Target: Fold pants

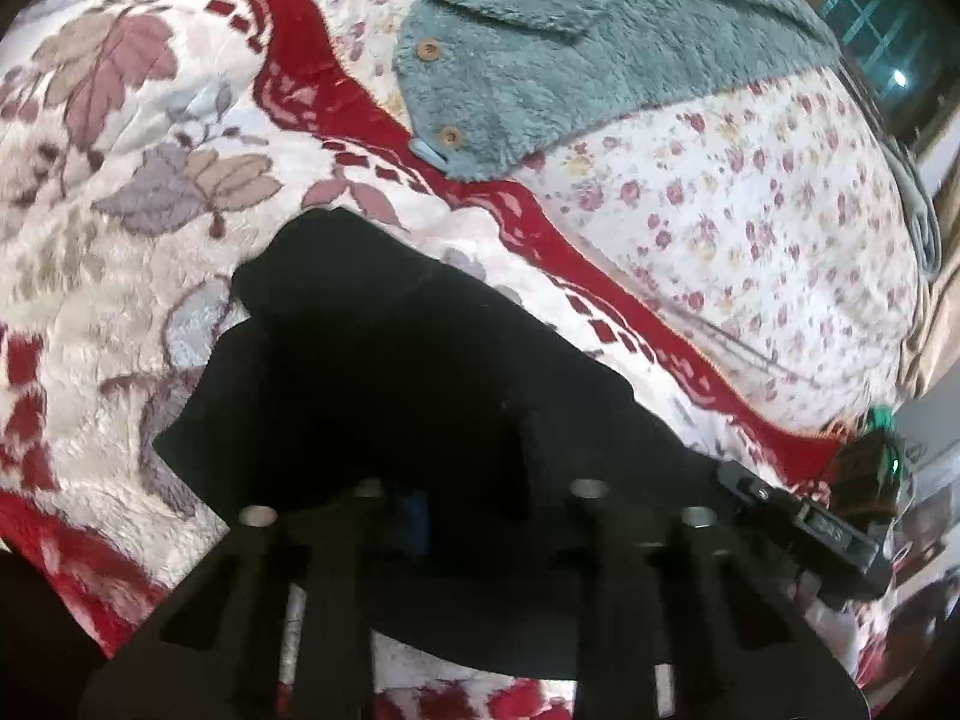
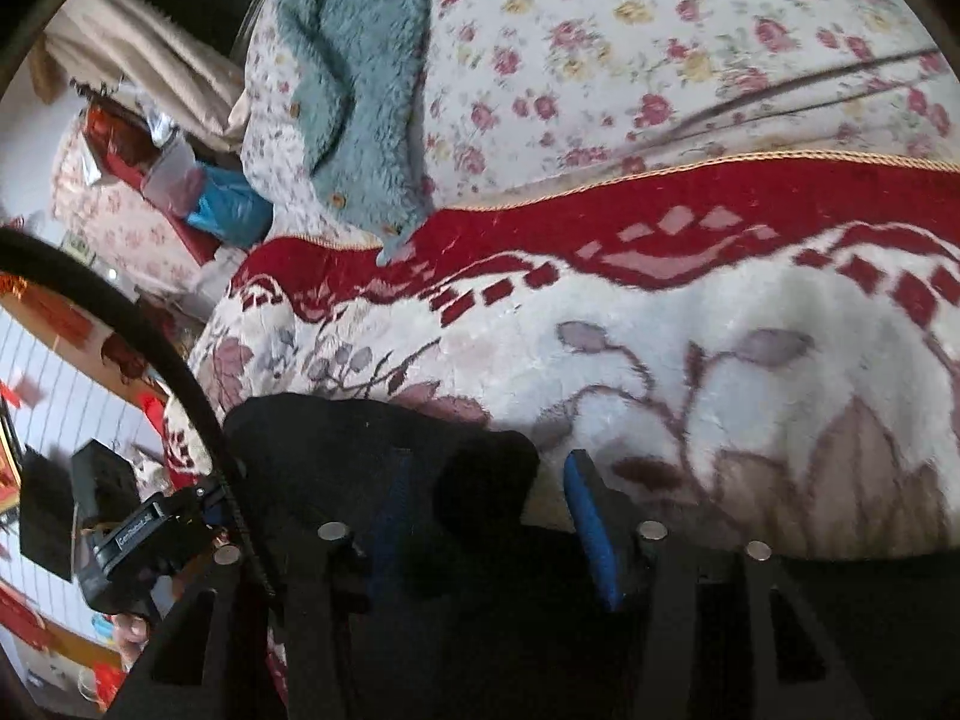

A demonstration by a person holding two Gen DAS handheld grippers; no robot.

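The black pants (image 1: 384, 372) lie bunched on a white and red floral blanket (image 1: 120, 180). In the left wrist view the black cloth covers my left gripper (image 1: 468, 510); its fingers are buried in it and I cannot see the gap. In the right wrist view the pants (image 2: 360, 450) drape over the left blue pad (image 2: 390, 516) of my right gripper (image 2: 486, 528), while the right blue pad (image 2: 591, 534) stands apart and bare. The jaws are spread with cloth lying between them.
A fluffy teal garment (image 1: 570, 42) with wooden buttons lies on a flowered sheet (image 1: 750, 210) beyond the blanket. The other gripper's body (image 1: 810, 534) shows at lower right, and in the right wrist view (image 2: 138, 540) at lower left. Clutter and a beige cloth (image 2: 150, 60) sit beside the bed.
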